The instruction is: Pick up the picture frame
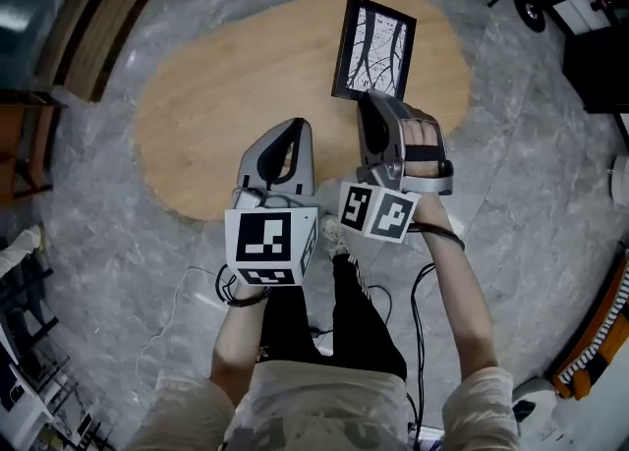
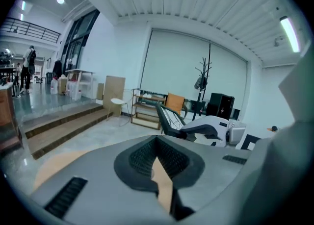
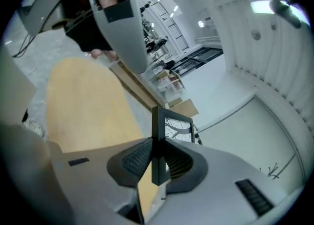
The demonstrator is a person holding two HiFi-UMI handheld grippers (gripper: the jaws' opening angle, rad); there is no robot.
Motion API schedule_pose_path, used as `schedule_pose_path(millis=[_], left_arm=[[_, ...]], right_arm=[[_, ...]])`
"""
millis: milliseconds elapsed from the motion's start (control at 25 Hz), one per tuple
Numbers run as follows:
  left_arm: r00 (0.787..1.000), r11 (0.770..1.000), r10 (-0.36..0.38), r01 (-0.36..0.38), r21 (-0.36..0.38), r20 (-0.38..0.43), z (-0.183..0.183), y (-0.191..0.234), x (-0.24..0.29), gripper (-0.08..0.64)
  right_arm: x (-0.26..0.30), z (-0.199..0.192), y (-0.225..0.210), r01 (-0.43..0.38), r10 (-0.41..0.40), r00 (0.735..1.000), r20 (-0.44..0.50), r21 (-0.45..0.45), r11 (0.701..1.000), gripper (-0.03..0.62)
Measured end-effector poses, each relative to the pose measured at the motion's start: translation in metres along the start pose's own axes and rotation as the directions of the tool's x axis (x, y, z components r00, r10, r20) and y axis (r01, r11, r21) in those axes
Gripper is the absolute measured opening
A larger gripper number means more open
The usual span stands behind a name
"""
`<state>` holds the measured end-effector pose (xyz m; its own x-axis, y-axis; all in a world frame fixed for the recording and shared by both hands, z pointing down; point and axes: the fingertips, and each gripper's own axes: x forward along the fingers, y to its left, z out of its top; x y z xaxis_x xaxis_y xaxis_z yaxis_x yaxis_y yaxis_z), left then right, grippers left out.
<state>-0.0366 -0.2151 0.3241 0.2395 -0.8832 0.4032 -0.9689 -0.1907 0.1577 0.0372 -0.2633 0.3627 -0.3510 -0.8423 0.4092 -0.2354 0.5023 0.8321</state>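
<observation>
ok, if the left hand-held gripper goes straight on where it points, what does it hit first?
Probably the wooden tabletop. The left hand-held gripper points out over it with nothing between. The picture frame sits right of that line, though depth is unclear.

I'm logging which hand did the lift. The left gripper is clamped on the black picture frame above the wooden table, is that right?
Not the left. The right gripper is clamped on the black picture frame above the wooden table. The right gripper view shows the frame's edge pinched between its pads. The left gripper holds nothing.
</observation>
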Motion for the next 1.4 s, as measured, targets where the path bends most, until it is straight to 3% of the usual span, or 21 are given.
schedule_pose_path(millis=[120, 200, 320, 480, 640, 800, 960, 1120, 1400], left_arm=[[0.997, 1.0, -0.004, 0.004, -0.001, 0.083, 0.078, -0.004, -0.029, 0.009], [0.987, 1.0, -0.007, 0.006, 0.005, 0.161, 0.136, -0.004, -0.054, 0.009], [0.966, 1.0, -0.01, 0.004, 0.022, 0.258, 0.211, -0.012, -0.097, 0.009], [0.947, 0.997, -0.038, 0.016, 0.073, 0.32, 0.26, -0.035, -0.146, 0.009], [0.937, 0.995, -0.058, 0.024, 0.101, 0.345, 0.266, -0.054, -0.179, 0.009], [0.926, 0.998, -0.032, 0.007, 0.069, 0.376, 0.259, -0.06, -0.198, 0.009], [0.945, 0.998, -0.022, 0.0, 0.069, 0.326, 0.236, -0.057, -0.205, 0.009], [0.963, 0.997, -0.036, 0.016, 0.079, 0.265, 0.202, -0.058, -0.207, 0.009], [0.969, 0.991, -0.079, 0.052, 0.121, 0.232, 0.192, -0.071, -0.206, 0.009]], right_arm=[[-0.032, 0.037, -0.081, 0.112, -0.114, 0.993, 0.009, 0.125, 0.986, 0.081], [-0.059, 0.065, -0.138, 0.19, -0.2, 0.98, 0.024, 0.225, 0.956, 0.081], [-0.109, 0.098, -0.214, 0.266, -0.31, 0.949, 0.055, 0.39, 0.882, 0.081], [-0.184, 0.122, -0.274, 0.264, -0.419, 0.899, 0.127, 0.607, 0.75, 0.081], [-0.241, 0.133, -0.277, 0.164, -0.464, 0.871, 0.158, 0.798, 0.58, 0.081], [-0.271, 0.131, -0.253, 0.059, -0.449, 0.874, 0.184, 0.878, 0.475, 0.081], [-0.272, 0.131, -0.218, -0.007, -0.365, 0.914, 0.176, 0.908, 0.42, 0.081], [-0.269, 0.122, -0.186, -0.039, -0.284, 0.948, 0.142, 0.939, 0.341, 0.081], [-0.274, 0.109, -0.178, -0.004, -0.276, 0.957, 0.094, 0.95, 0.311, 0.081]])
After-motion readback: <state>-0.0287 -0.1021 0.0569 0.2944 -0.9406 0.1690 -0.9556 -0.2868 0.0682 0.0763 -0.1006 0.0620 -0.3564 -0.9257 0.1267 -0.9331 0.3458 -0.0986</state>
